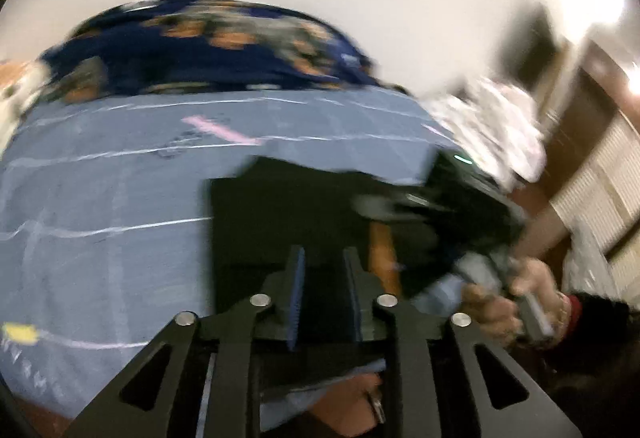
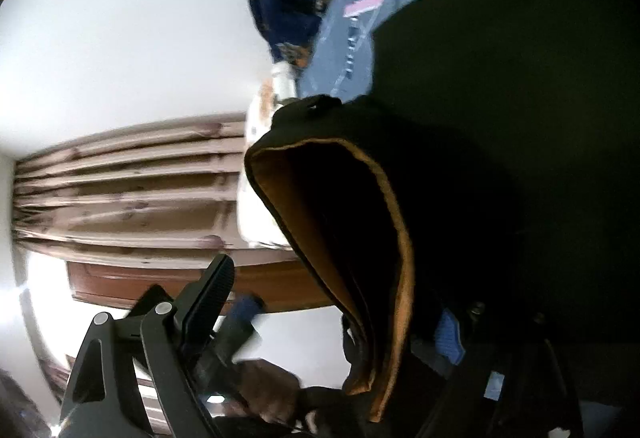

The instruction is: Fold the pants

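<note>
My left gripper (image 1: 322, 290) hangs nearly closed, empty, over the black pants (image 1: 288, 214) on the bed (image 1: 100, 198); my right gripper (image 2: 340, 302) gapes wide around the waistband (image 2: 384, 238).

Both grippers are black linkage frames with round silver rivets at the joints. The left gripper (image 1: 322, 292) carries ribbed blue pads; the right gripper (image 2: 340, 314) has one ribbed black finger (image 2: 212, 292) in plain view. At the lower right of the left view, the person's wrist wears a red band (image 1: 576, 308) against a dark sleeve (image 1: 600, 338).

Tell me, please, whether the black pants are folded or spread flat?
Partly folded: the pants lie on the blue sheet, but one end curls up in a loop, showing its orange lining.
</note>
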Motion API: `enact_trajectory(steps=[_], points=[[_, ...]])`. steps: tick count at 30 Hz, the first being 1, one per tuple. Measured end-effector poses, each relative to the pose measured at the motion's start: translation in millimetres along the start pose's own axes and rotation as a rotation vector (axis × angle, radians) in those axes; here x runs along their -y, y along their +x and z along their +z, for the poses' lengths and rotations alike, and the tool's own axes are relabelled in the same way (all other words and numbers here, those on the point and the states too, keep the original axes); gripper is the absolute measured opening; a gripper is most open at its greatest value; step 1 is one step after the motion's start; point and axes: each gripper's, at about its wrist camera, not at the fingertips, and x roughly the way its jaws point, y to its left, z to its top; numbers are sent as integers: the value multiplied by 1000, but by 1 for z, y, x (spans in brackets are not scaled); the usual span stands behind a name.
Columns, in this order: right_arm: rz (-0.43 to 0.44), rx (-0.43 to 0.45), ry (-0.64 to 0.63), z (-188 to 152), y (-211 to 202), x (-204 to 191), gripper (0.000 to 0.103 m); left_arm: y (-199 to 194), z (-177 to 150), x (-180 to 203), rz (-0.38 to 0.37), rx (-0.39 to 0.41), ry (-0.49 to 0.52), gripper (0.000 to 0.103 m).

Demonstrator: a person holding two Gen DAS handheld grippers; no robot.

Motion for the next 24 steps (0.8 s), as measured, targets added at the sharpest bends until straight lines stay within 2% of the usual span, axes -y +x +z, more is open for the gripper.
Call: enact_trajectory(steps=[2,4,5,6,10,13,15,16,18,19,20,24], points=[[-42,-4,-17,0,4,-1,77,-1,-4,-28,46,-15,-76,21],[-95,-10,-35,-1,7,-1,60,0,-11,-54,41,-32,-165,21],[-134,-19,-41,-1,10,-1,42,1,-14,-65,52,-36,-199,21],[-158,-21,-45,-2,11,0,27,3,-15,-69,57,-43,-213,21],[-157,6,-87,-3,3,-11,19,12,-15,-68,54,-80,-210,21],[-127,32,-120,-1,-17,-24,17,15,-12,-47,60,-100,-118,21],[-112,72,-126,3,-46,-29,17,19,-9,-30,53,-109,-59,22],[-112,96,-129,5,-62,-29,17,20,-7,-24,42,-114,-38,24],[-127,137,-138,9,-89,-30,17,29,-4,-10,18,-131,-3,36],[-137,163,-138,12,-108,-28,17,34,-2,-4,8,-140,9,48],[-147,189,-130,15,-129,-22,17,41,-1,2,-5,-146,21,52],[-191,258,-108,28,-179,-4,17,70,5,24,-57,-199,39,52]])
